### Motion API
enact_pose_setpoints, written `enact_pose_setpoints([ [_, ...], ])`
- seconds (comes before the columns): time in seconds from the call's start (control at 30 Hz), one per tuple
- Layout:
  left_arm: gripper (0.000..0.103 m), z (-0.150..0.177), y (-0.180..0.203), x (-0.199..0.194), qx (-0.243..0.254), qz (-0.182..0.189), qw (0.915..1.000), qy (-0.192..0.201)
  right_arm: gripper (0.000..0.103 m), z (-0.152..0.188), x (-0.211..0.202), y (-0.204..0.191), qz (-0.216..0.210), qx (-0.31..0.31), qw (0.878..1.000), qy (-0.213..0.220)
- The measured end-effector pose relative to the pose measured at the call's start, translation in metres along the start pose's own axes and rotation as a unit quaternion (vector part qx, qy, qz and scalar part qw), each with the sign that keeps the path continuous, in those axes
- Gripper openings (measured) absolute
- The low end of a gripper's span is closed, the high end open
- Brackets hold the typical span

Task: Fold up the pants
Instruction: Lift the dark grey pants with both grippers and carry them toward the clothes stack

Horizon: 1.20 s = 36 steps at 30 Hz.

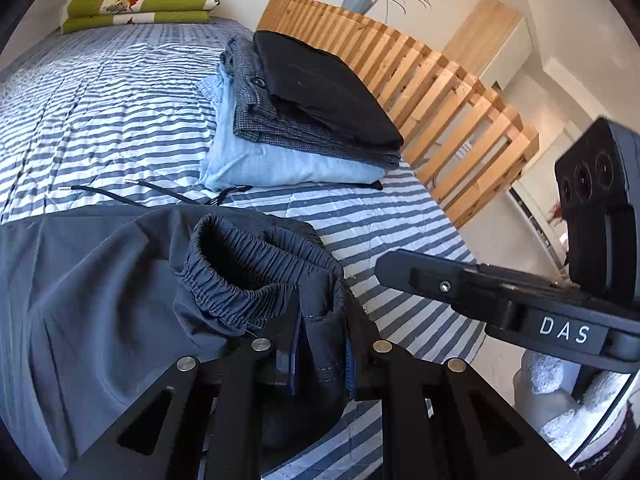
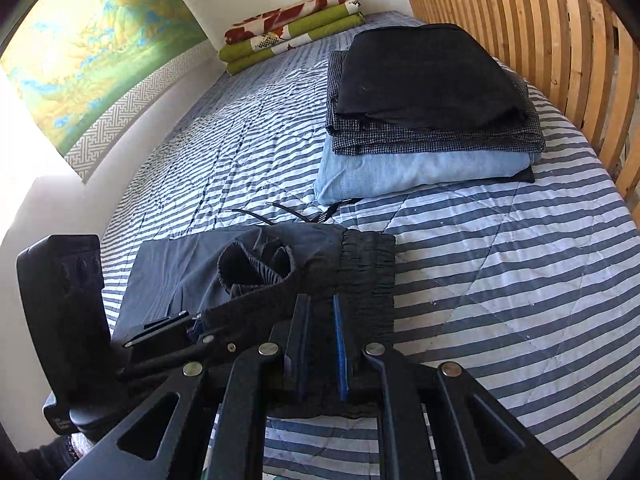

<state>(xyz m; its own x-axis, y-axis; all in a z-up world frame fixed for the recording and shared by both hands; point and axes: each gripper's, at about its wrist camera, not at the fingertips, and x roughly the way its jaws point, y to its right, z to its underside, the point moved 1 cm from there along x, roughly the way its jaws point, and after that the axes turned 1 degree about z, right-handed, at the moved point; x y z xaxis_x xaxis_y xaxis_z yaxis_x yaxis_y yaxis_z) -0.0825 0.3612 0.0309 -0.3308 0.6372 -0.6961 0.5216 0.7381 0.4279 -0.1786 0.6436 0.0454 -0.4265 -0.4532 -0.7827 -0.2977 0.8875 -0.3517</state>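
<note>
Both grippers were pinching the waistband so the fold stayed even: left gripper and right gripper clamped on the dark pants; folded stack sat at one o'clock on the striped bed.

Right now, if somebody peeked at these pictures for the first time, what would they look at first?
Probably the dark pants bunched on the striped bed cover, with the left gripper and right gripper both pinching the stretchy waistband. Next, the neat stack of folded clothes farther up the bed beside the wooden slats, and the bright green blanket by the wall.
</note>
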Motion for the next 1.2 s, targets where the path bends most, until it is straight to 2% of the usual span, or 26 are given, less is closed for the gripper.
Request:
enact_pose_setpoints([
  [0.03,0.030,0.002,0.002,0.001,0.003,0.001,0.9999,-0.010,0.011,0.000,0.000,0.000,0.001,0.000,1.000,0.000],
  [0.07,0.050,0.004,0.003,0.000,0.001,0.015,0.9996,-0.023,0.011,0.000,0.000,0.000,0.000,-0.001,1.000,0.000],
  [0.13,0.068,0.006,0.000,-0.009,-0.007,0.030,0.9989,-0.036,0.011,-0.002,0.001,0.002,0.002,0.001,1.000,-0.001],
  [0.23,0.068,0.011,-0.015,-0.050,-0.012,0.043,0.9988,-0.020,0.011,-0.006,-0.001,0.005,-0.004,0.011,1.000,-0.002],
  [0.3,0.068,0.017,-0.038,-0.085,-0.019,0.031,0.9993,0.002,0.011,-0.008,0.000,0.005,-0.010,0.016,1.000,-0.003],
  [0.4,0.068,0.031,-0.088,-0.129,-0.027,-0.031,0.9990,0.018,0.016,-0.010,0.007,-0.001,-0.017,0.008,1.000,-0.014],
  [0.47,0.067,0.043,-0.124,-0.148,-0.032,-0.088,0.9954,0.019,0.020,-0.013,0.016,-0.004,-0.023,0.009,0.999,-0.024],
  [0.53,0.065,0.056,-0.161,-0.159,-0.058,-0.128,0.9901,0.007,0.020,-0.015,0.023,-0.008,-0.034,0.017,0.999,-0.029],
  [0.67,0.056,0.084,-0.209,-0.168,-0.104,-0.153,0.9826,-0.017,0.020,-0.017,0.031,-0.024,-0.046,0.013,0.998,-0.032],
  [0.73,0.056,0.091,-0.211,-0.170,-0.107,-0.134,0.9851,-0.015,0.020,-0.016,0.037,-0.018,-0.074,0.048,0.995,-0.051],
  [0.8,0.056,0.090,-0.200,-0.169,-0.084,-0.123,0.9888,-0.010,0.020,-0.015,0.040,-0.014,-0.089,0.067,0.992,-0.059],
  [0.97,0.056,0.067,-0.149,-0.149,-0.032,-0.059,0.9977,-0.010,0.020,-0.023,0.061,-0.019,-0.077,0.073,0.990,-0.093],
  [1.1,0.056,0.035,-0.091,-0.116,0.018,0.007,0.9998,-0.003,0.020,-0.025,0.070,-0.013,-0.088,0.111,0.984,-0.110],
  [1.2,0.056,0.025,-0.059,-0.079,0.035,0.052,0.9979,-0.018,0.020,-0.023,0.053,-0.007,-0.095,0.122,0.984,-0.089],
])
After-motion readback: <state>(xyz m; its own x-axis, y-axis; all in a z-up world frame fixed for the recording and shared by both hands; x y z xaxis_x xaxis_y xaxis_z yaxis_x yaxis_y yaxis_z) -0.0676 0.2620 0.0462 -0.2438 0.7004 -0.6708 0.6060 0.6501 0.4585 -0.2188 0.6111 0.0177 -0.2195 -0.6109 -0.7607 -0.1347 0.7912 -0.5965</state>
